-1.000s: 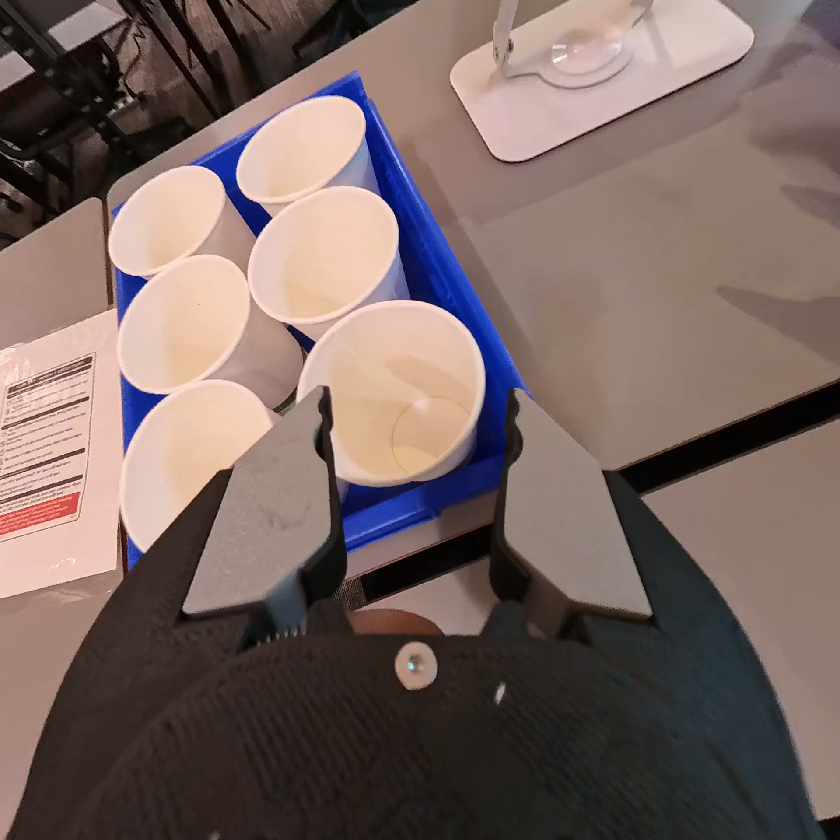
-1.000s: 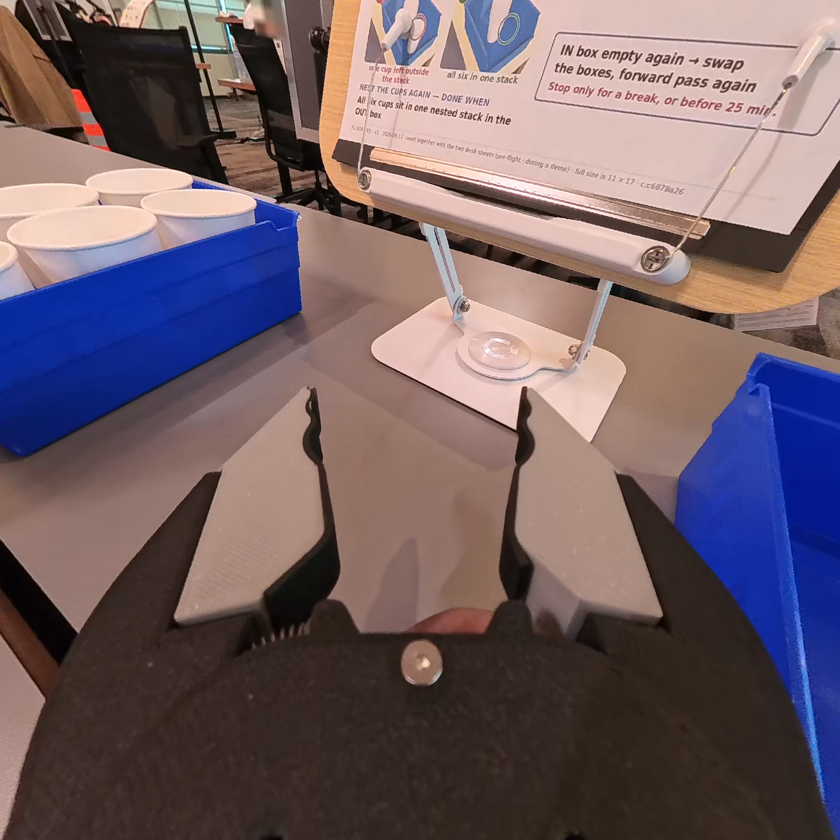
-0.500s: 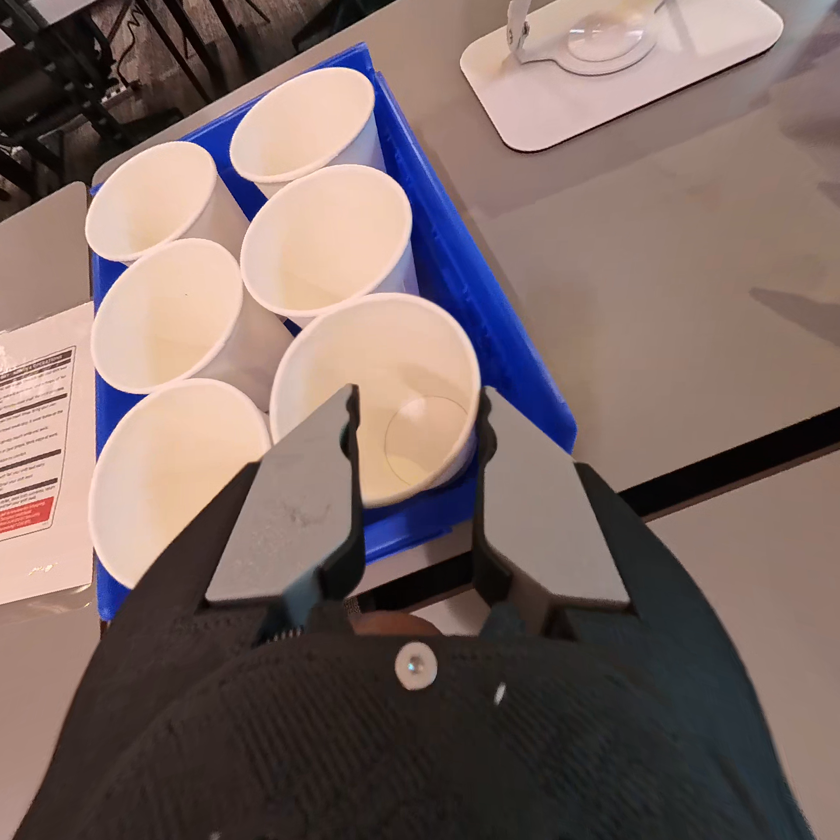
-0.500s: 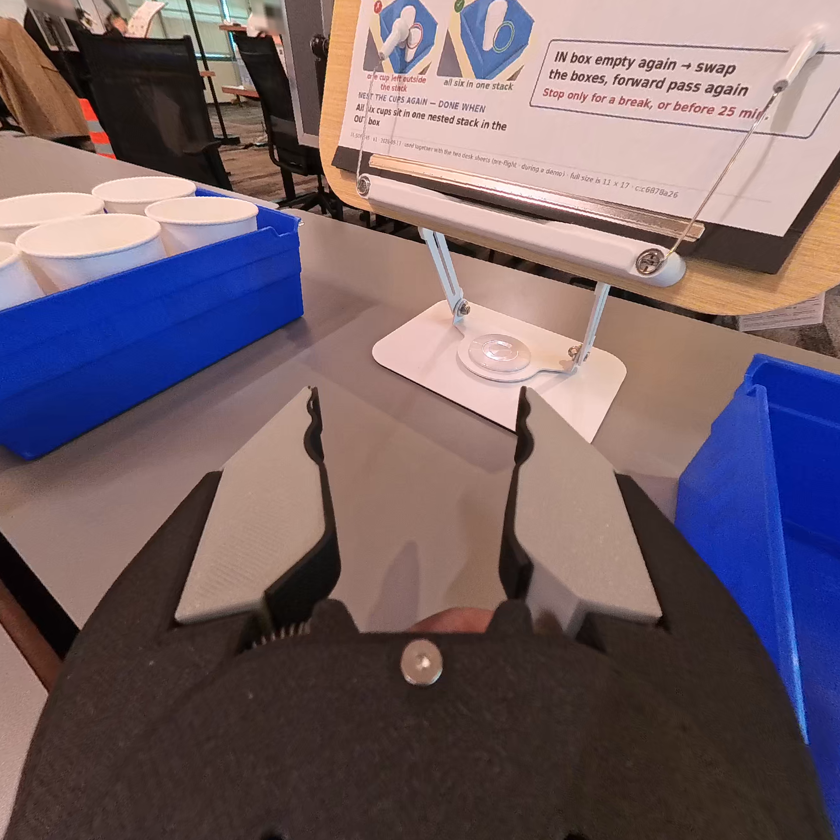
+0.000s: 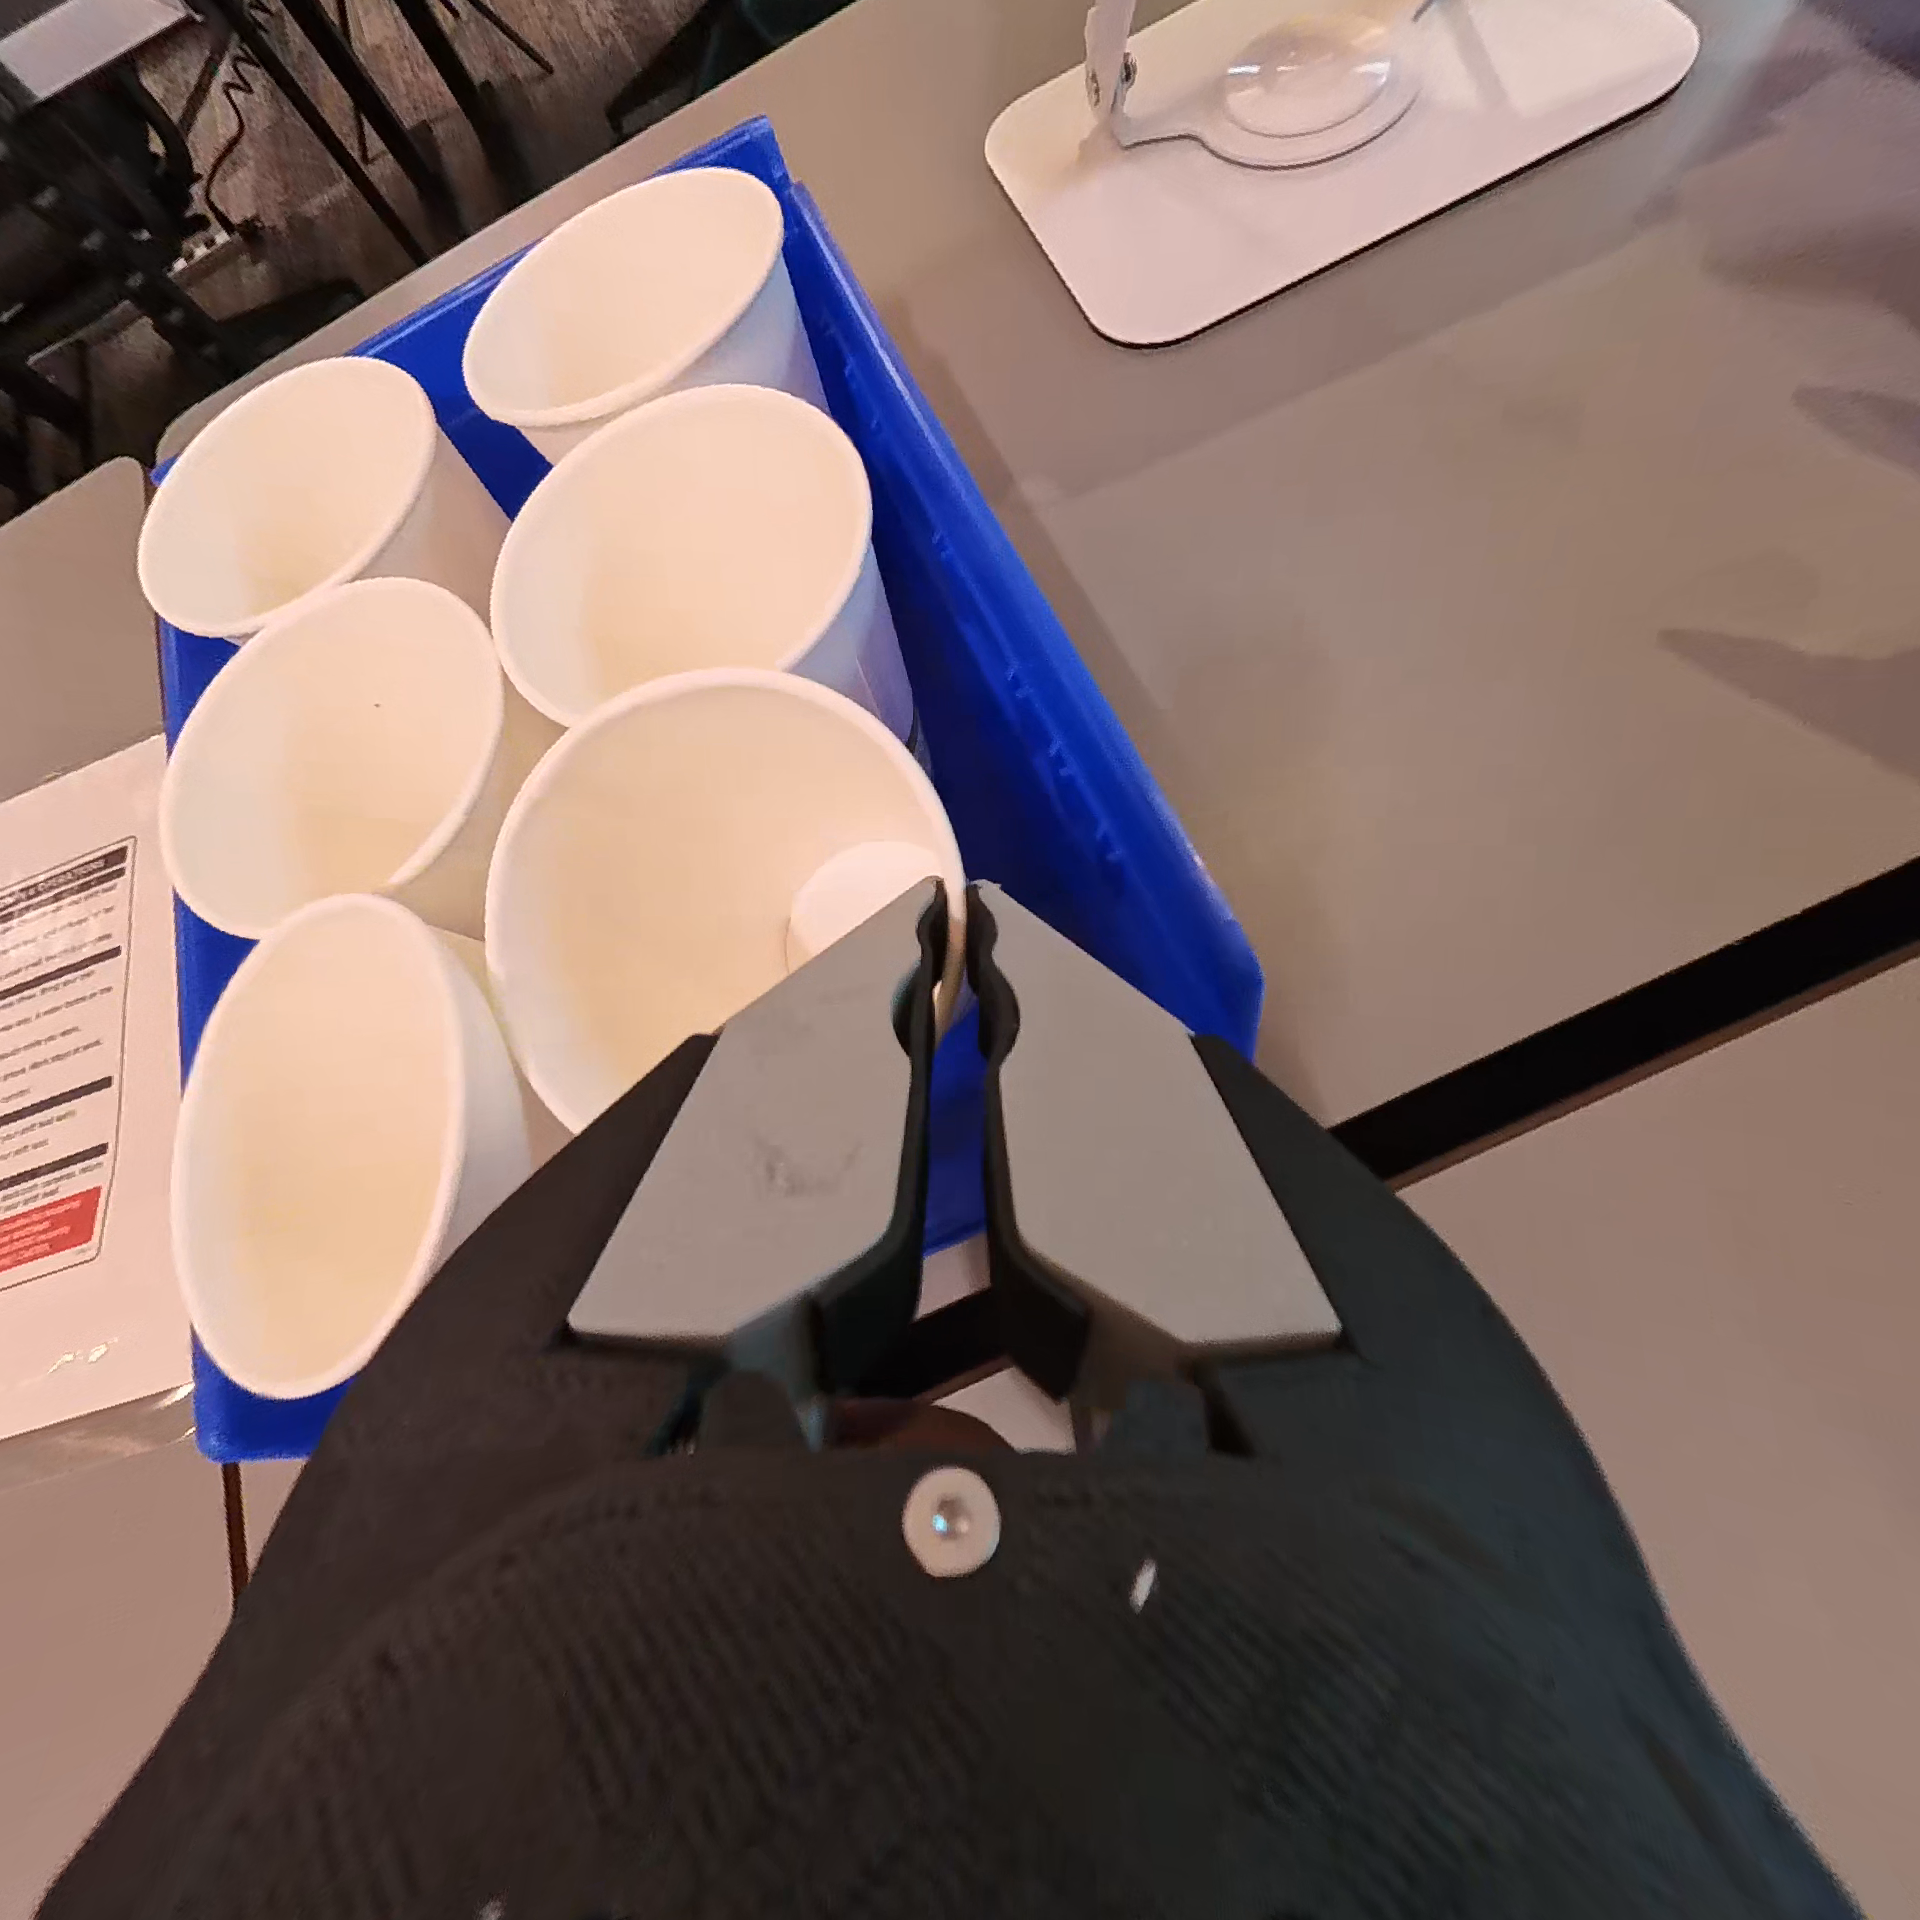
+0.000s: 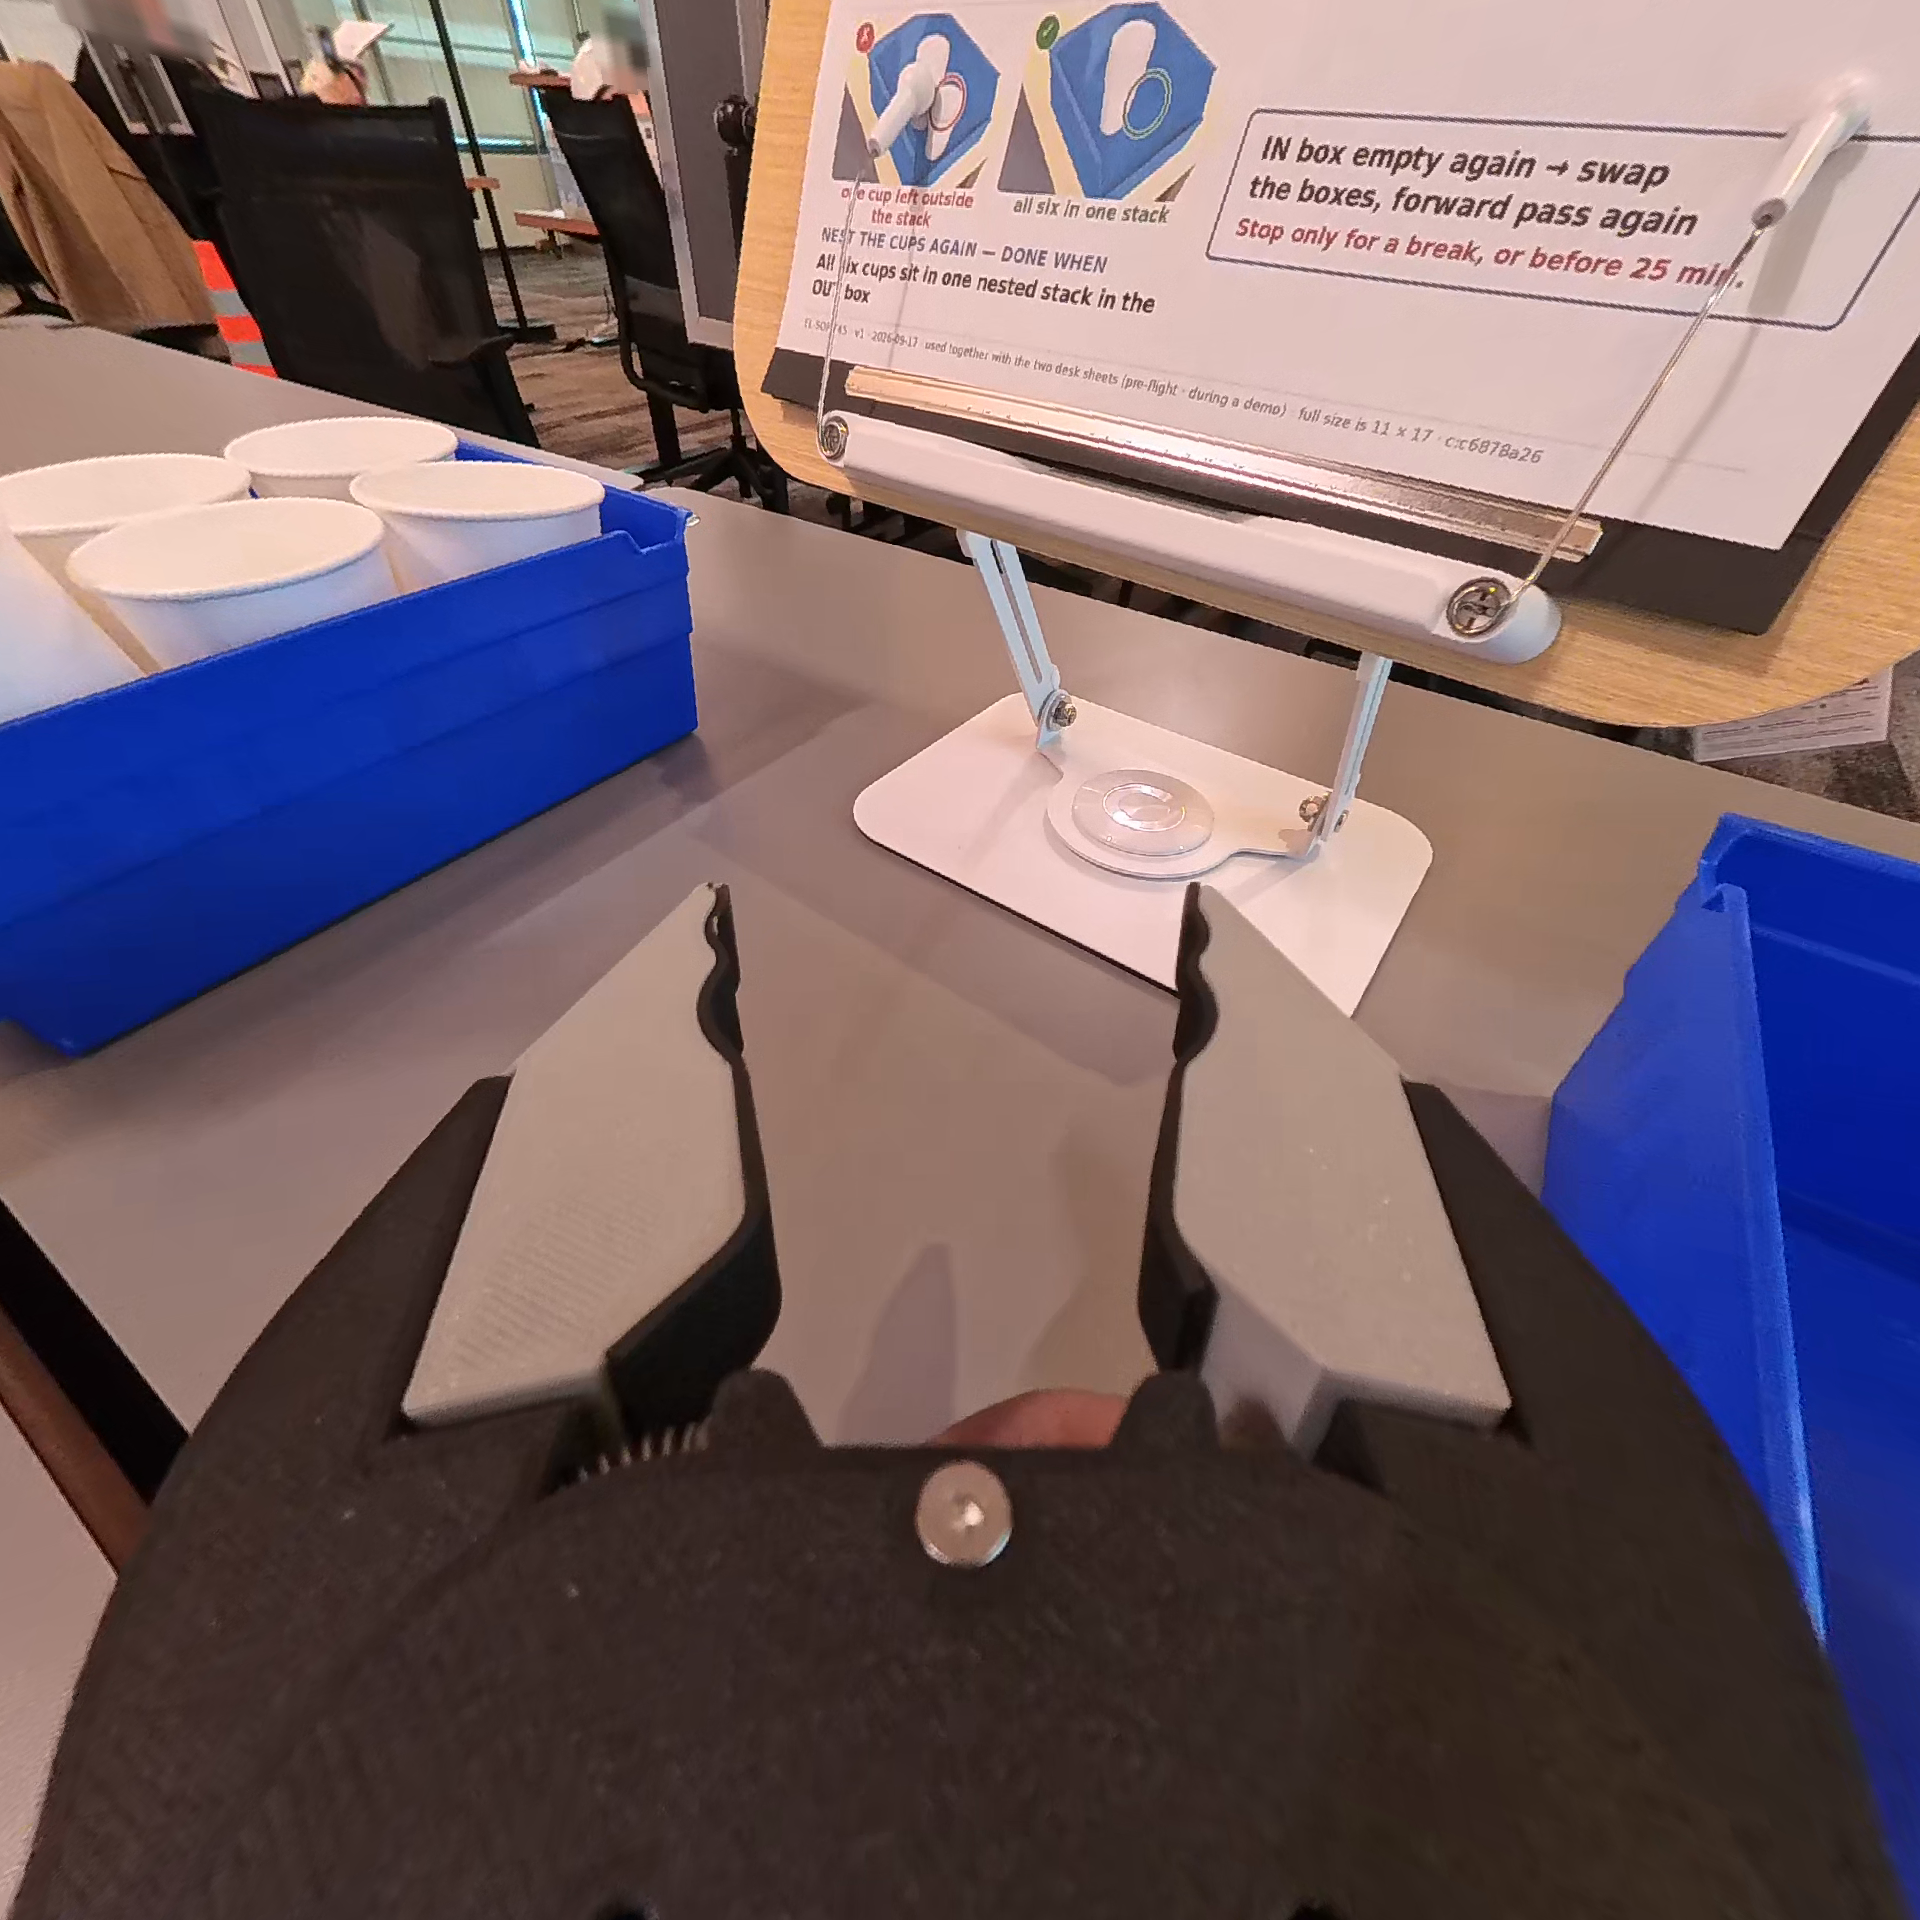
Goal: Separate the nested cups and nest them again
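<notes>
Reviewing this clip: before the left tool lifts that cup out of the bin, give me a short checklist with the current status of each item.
1. Left tool closed on the rim of the nearest cup, one finger inside and one outside: ok.
2. Grip firm enough to lift: cannot tell.
3. The nearest cup is single, with nothing nested in it: ok, its bottom shows.
4. Neighbouring cups clear of the lift path: not ok, their rims touch or overlap it.
5. Right tool open and holding nothing: ok.
6. Second blue bin free to receive the cup: cannot tell, its inside is mostly out of view.
</notes>
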